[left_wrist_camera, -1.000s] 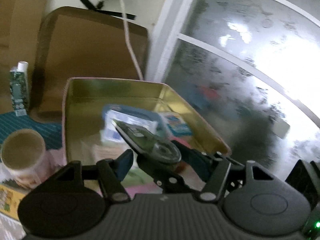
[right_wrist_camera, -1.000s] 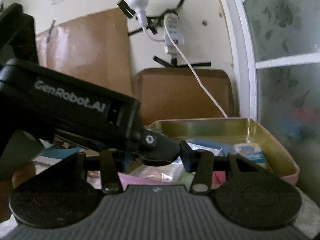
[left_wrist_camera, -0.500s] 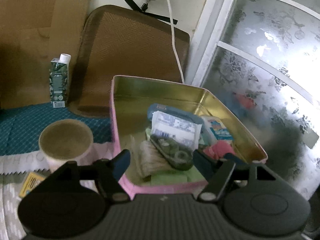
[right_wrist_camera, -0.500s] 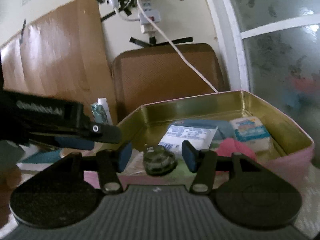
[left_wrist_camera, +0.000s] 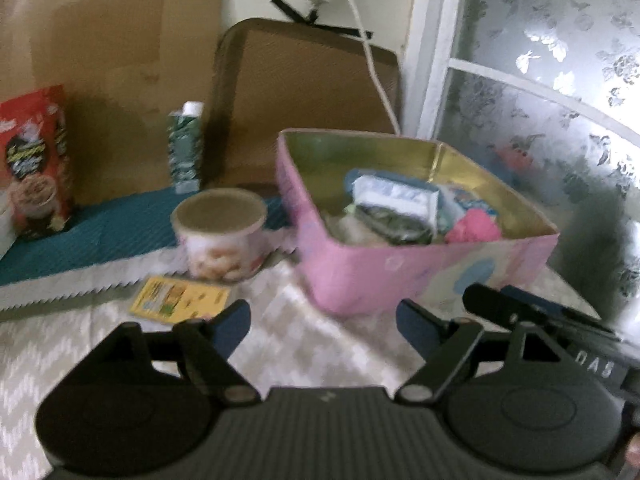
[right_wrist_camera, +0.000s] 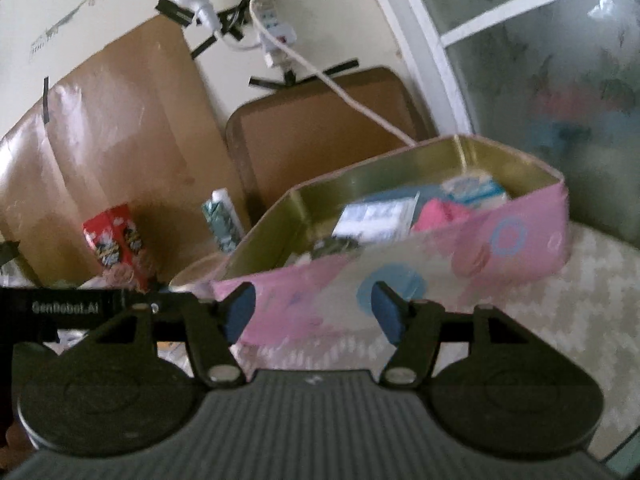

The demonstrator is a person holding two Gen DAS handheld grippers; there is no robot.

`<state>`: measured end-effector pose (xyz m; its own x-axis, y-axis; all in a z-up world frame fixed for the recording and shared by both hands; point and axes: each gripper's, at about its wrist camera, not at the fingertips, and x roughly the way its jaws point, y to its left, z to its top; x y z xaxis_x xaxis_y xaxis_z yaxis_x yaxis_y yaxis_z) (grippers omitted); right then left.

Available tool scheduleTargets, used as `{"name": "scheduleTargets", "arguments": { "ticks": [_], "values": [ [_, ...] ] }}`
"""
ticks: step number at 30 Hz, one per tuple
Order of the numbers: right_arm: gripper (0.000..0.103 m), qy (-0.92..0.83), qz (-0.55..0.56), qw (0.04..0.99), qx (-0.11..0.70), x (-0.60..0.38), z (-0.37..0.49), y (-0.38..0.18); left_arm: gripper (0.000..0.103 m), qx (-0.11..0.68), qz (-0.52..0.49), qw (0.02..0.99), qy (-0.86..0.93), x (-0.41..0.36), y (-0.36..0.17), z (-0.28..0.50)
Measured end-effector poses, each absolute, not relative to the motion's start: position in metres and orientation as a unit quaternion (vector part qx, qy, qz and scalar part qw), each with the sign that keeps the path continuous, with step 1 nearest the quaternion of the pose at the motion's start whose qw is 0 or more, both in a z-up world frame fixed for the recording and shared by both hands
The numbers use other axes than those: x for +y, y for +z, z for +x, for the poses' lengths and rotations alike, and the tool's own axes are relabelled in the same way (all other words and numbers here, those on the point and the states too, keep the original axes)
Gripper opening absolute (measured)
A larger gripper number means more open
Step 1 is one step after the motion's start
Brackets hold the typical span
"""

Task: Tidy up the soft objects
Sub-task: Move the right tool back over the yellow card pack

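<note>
A pink tin box (left_wrist_camera: pixel 420 264) (right_wrist_camera: pixel 400 268) with a gold inside stands on the patterned cloth. In it lie several soft packs: a white-and-blue tissue pack (left_wrist_camera: pixel 396 196) (right_wrist_camera: pixel 376 216), a dark green pouch (left_wrist_camera: pixel 396 226), a pink cloth (left_wrist_camera: pixel 474 230) (right_wrist_camera: pixel 438 214) and a small blue-and-white pack (right_wrist_camera: pixel 474 190). My left gripper (left_wrist_camera: pixel 324 326) hangs in front of the box, its jaws opening, nothing between them. My right gripper (right_wrist_camera: pixel 314 310) faces the box's near wall, jaws opening too, and holds nothing. Part of the right gripper's body (left_wrist_camera: pixel 532 320) shows at the right of the left wrist view.
Left of the box stand a paper cup (left_wrist_camera: pixel 220 232), a green carton (left_wrist_camera: pixel 185 148) (right_wrist_camera: pixel 224 220) and a red snack box (left_wrist_camera: pixel 34 160) (right_wrist_camera: pixel 116 248). A yellow card (left_wrist_camera: pixel 180 300) lies on the cloth. A brown cushion (left_wrist_camera: pixel 308 92), a white cable (left_wrist_camera: pixel 372 64) and a frosted window (left_wrist_camera: pixel 540 100) stand behind.
The dark green pouch left my left gripper and now lies in the box. Both grippers backed away from the box and their jaws widened.
</note>
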<state>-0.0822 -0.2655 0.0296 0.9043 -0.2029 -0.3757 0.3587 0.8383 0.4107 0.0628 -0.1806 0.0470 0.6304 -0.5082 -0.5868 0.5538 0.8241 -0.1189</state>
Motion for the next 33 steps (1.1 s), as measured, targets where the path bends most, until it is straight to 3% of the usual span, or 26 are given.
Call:
{"name": "scheduleTargets", "arguments": {
  "ticks": [33],
  "values": [
    [0.068,-0.021,0.141,0.956,0.256,-0.163,-0.007,0.027,0.086,0.327,0.010,0.935,-0.136,-0.045,-0.003,0.096]
  ]
}}
